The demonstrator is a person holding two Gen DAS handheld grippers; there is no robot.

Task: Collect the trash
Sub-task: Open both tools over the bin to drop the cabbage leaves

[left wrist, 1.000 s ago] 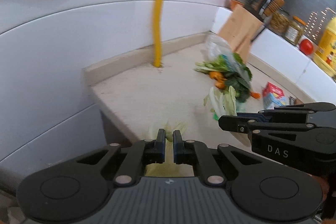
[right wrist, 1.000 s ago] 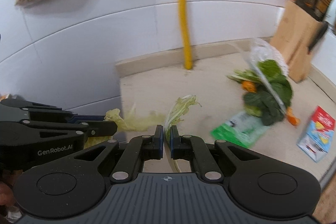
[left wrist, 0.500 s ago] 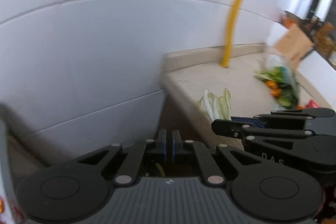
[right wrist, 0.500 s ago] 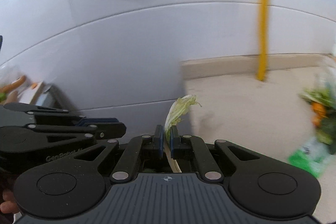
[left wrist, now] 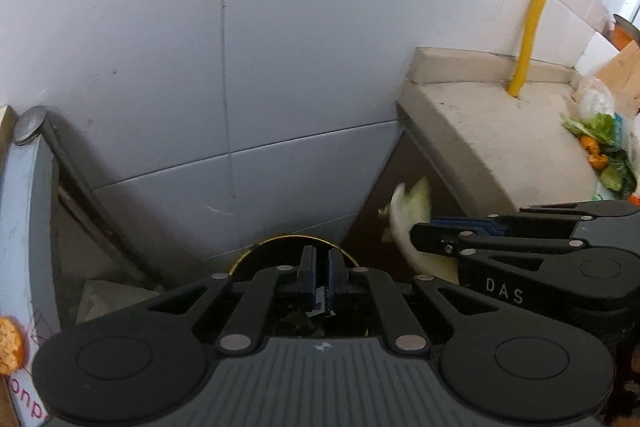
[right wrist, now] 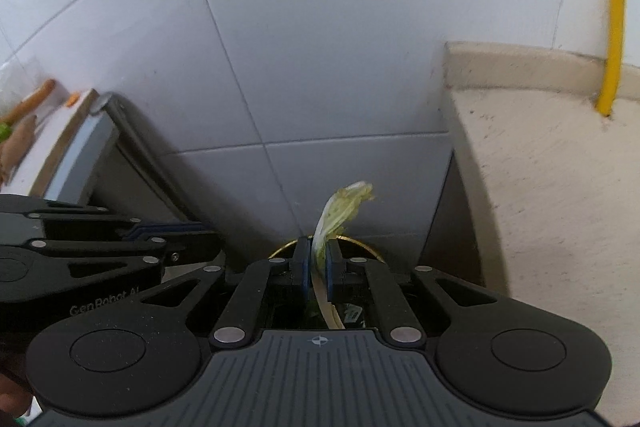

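Note:
A pale green cabbage leaf [right wrist: 340, 207] stands up between the pads of my right gripper [right wrist: 318, 247], whose jaws are opening while both pads still touch the stalk. The same leaf [left wrist: 408, 203] shows in the left wrist view, sticking out of the right gripper [left wrist: 424, 235]. My left gripper [left wrist: 320, 259] is shut, and no leaf shows between its pads. Both grippers point down over a dark trash bin with a gold rim [right wrist: 360, 241], also seen as the rim [left wrist: 256, 251]. Scraps [right wrist: 352, 313] lie inside it. The left gripper [right wrist: 208, 239] hangs beside the right one.
The bin stands in a gap between the white tiled wall [left wrist: 280, 67] and the beige counter [left wrist: 480, 131]. On the counter are a yellow pipe [left wrist: 536, 27] and a bag of vegetables [left wrist: 600, 131]. A metal-edged stand [left wrist: 28, 155] with a carrot [right wrist: 32, 103] is at the left.
Both grippers have swung left off the counter and dropped over the bin. The green leaf first seen at the left gripper no longer shows. The right one keeps its leaf.

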